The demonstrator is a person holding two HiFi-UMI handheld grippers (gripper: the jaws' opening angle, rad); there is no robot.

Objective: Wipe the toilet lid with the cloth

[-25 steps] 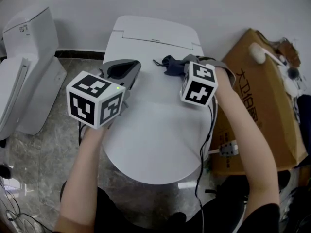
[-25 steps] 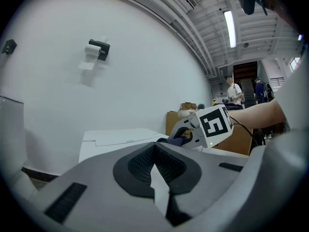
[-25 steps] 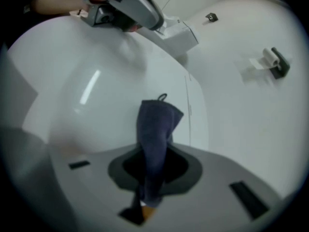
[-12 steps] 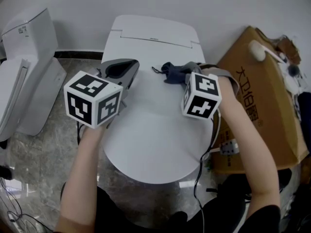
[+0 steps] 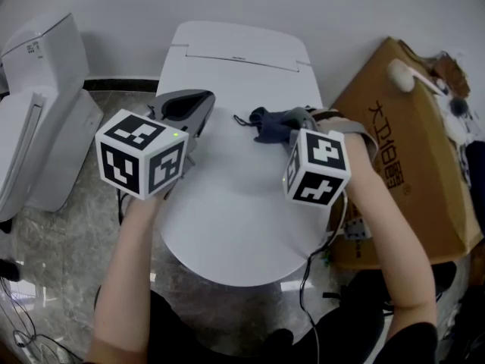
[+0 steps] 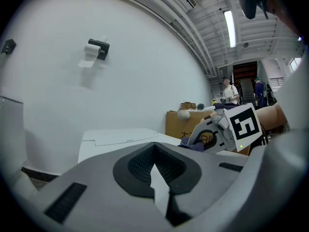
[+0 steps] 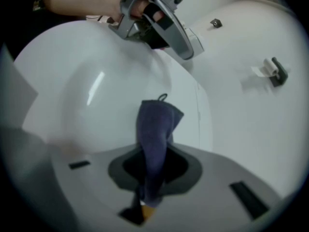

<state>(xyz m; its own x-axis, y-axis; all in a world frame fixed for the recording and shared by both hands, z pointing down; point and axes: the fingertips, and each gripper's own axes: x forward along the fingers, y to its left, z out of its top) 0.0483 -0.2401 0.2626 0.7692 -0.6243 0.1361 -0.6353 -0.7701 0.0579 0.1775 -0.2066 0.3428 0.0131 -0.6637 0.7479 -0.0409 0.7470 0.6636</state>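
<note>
From your head view, the right gripper (image 5: 297, 123) is mostly hidden behind its cube (image 5: 318, 167); only grey jaw edges peek out past it. Its own view settles the matter: the jaws are clenched on the cloth (image 5: 269, 122). The held end is buried between the pads, and the dark blue rest trails forward over the rear right of the lid (image 5: 235, 203). Whether that free end touches the lid you cannot tell.

Your left gripper (image 5: 184, 106) sits at the lid's rear left edge. Its jaws are closed together with nothing in them, and only a thin pale sliver shows at the seam. Your arms cover parts of the lid's side rims.

The second toilet (image 5: 45, 105) on the left is cut off by the frame, and the box (image 5: 409, 135) on the right runs out of view too. The bits on top of it are too small to name. In the left gripper view a person (image 6: 227, 88) far off is tiny and unclear, and a roll holder (image 6: 98, 48) hangs on the wall.

Count: two grippers, two cubes, one cloth, two toilets, one box, one roll holder
</note>
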